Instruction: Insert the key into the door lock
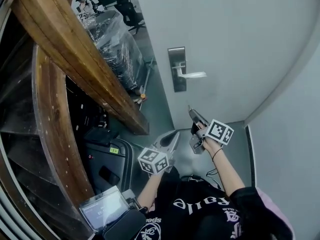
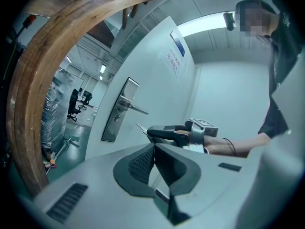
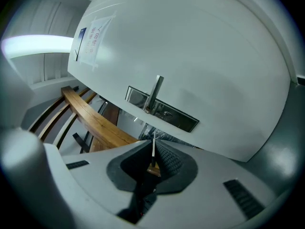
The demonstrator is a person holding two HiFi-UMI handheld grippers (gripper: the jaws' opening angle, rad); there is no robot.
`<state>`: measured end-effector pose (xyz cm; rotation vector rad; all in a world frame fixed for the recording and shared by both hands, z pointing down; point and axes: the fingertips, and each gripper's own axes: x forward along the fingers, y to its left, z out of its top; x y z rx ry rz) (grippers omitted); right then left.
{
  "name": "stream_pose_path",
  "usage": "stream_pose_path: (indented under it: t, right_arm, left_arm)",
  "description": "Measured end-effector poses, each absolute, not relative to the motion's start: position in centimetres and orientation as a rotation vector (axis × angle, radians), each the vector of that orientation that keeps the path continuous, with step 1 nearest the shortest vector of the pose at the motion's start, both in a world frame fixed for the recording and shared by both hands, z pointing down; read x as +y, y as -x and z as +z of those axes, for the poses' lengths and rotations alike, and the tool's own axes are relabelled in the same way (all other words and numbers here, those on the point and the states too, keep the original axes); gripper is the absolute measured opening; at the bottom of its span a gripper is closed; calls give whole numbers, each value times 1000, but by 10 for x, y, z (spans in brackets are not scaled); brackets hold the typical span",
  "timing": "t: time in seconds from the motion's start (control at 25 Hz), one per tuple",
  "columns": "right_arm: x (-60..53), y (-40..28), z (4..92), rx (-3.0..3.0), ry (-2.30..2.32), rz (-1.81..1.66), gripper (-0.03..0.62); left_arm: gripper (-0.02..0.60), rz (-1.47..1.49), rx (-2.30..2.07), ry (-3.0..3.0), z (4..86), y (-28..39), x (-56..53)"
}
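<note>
- Clamping the key [image 3: 153,149] by its bow, the right gripper [image 1: 193,115] has its jaws closed narrow on it; the thin blade sticks out forward past the jaw tips.
- Left gripper [image 2: 154,147]: jaws pressed together at the tips, nothing between them. It hangs lower than the right gripper and to its left in the head view, well apart from the door [image 1: 230,39].
- Key blade points up toward the lock plate [image 1: 176,69] but is not touching it; a clear gap of bare door shows between blade tip and plate in the head view.
- Keyhole [image 3: 167,112] sits in the plate just beside the root of the lever handle [image 1: 193,75]. In the right gripper view the blade lines up roughly under the handle.
- The door is pale and plain, with a printed notice [image 3: 92,39] fixed higher up; its text is too small to read.
- A curved wooden rail [image 1: 75,54] crosses left of the door.
- Plastic-wrapped load [image 1: 117,46] stands on the floor beyond the rail.
</note>
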<state>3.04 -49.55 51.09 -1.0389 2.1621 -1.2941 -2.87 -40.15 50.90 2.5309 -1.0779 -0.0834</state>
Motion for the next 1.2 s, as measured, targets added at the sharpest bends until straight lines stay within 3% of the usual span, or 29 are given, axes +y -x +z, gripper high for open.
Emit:
stream_pose_path:
  t: [0.56,1.2]
  right_arm:
    - [-594,-8,529,1986,1037,-1351,37]
    - [-626,-2,534,1886,1013,-1401,37]
  left_arm:
    - [5,-69,-1011,-2577,517,49,-452]
    - [5,-102,-1061,-2516,529,61,-460]
